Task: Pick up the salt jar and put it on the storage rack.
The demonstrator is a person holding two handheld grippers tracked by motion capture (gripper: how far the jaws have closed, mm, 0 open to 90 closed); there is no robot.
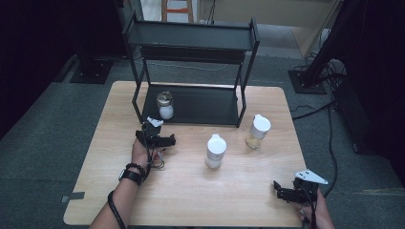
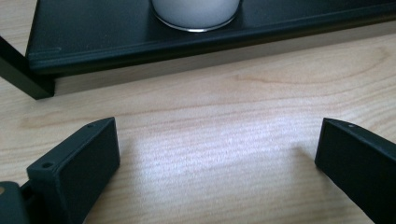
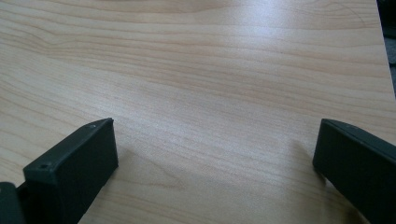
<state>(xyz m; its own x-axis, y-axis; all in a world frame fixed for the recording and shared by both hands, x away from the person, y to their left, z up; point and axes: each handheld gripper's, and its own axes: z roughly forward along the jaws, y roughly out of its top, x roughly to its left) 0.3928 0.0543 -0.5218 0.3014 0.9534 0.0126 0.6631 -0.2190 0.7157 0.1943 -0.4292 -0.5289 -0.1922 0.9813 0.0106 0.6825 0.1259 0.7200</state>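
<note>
Both black two-jaw grippers sitting empty, one jar shelved and two bottles left out

Left gripper (image 1: 154,135) has its jaws spread wide with nothing between them, hovering low over the light wood-grain table (image 1: 191,191) just in front of the black two-tier metal shelf rack (image 1: 193,45); right gripper (image 1: 292,191) is spread and empty too, parked near the front right corner, well apart from everything. Looks like a shelving job roughly a third done: one small clear glass jar of white powder with a metal lid (image 1: 165,105) stands on the rack's bottom tier, at its left end, close to the left gripper. Still on the table: one white-capped bottle of white stuff (image 1: 215,150) near the middle and one white-capped bottle with yellowish contents (image 1: 258,131) just right of the rack's front leg. Count: two grippers, one rack, one jar, two bottles.
</note>
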